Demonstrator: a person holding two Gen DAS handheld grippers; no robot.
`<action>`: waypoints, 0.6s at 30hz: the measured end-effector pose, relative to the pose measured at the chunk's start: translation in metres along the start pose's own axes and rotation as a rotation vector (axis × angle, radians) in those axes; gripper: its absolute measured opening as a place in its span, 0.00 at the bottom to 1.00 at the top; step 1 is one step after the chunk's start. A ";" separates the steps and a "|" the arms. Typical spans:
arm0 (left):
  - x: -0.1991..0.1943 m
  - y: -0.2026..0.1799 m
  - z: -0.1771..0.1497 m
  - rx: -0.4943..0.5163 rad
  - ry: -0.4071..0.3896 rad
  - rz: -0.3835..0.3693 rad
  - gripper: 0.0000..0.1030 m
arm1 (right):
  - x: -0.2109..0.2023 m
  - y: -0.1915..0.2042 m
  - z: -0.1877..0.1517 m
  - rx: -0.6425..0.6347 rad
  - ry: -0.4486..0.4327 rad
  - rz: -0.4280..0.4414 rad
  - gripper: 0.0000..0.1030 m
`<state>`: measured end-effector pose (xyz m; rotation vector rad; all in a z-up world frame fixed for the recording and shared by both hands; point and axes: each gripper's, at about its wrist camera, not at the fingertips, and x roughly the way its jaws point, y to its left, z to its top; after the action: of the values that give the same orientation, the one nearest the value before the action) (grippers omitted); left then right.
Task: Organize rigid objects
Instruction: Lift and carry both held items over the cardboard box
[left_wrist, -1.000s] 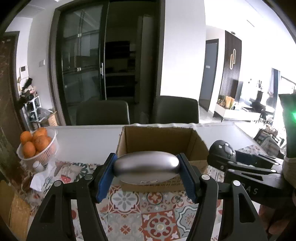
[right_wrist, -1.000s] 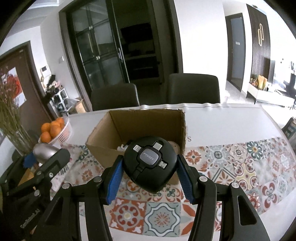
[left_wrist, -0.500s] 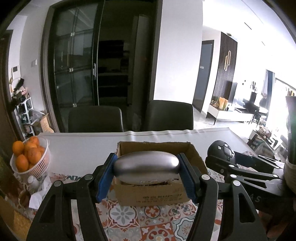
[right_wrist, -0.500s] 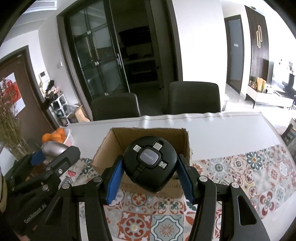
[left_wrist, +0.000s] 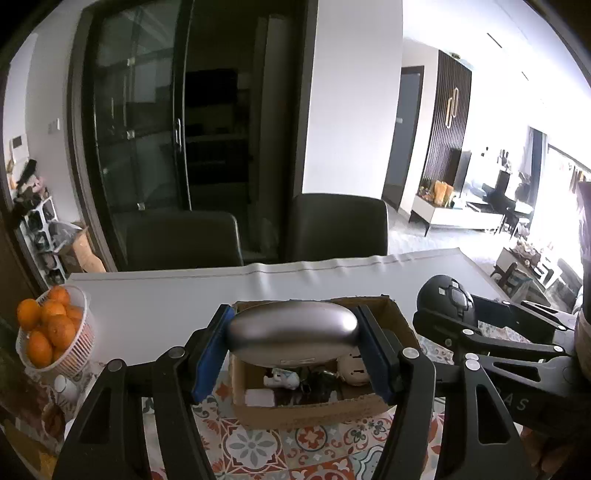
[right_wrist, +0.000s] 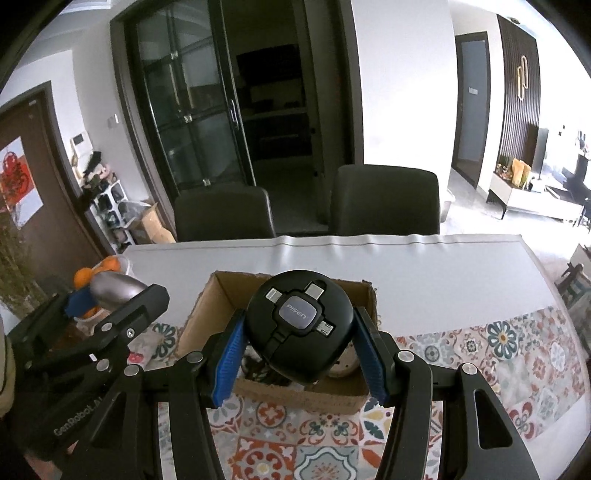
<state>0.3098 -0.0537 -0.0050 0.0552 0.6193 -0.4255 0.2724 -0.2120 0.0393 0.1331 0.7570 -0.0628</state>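
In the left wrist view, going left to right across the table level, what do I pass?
basket of oranges → silver oval case held in the left gripper → black round cable reel in the right gripper

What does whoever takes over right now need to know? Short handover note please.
Left gripper: shut on the silver oval case, held above the cardboard box.
Right gripper: shut on the round black cable hub, also over the box.
Done: several small items already lie in the box.
Left: lower and release both pieces into the box.
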 end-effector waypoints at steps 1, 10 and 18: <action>0.002 0.000 0.001 0.000 0.006 0.000 0.63 | 0.003 0.000 0.003 -0.002 0.006 -0.001 0.55; 0.043 0.003 0.016 -0.006 0.130 -0.022 0.63 | 0.037 -0.009 0.019 0.007 0.105 -0.024 0.55; 0.093 0.011 0.020 -0.027 0.288 -0.026 0.63 | 0.078 -0.018 0.024 0.041 0.215 -0.019 0.55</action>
<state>0.3933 -0.0819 -0.0425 0.0837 0.9100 -0.4384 0.3435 -0.2345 0.0015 0.1731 0.9723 -0.0830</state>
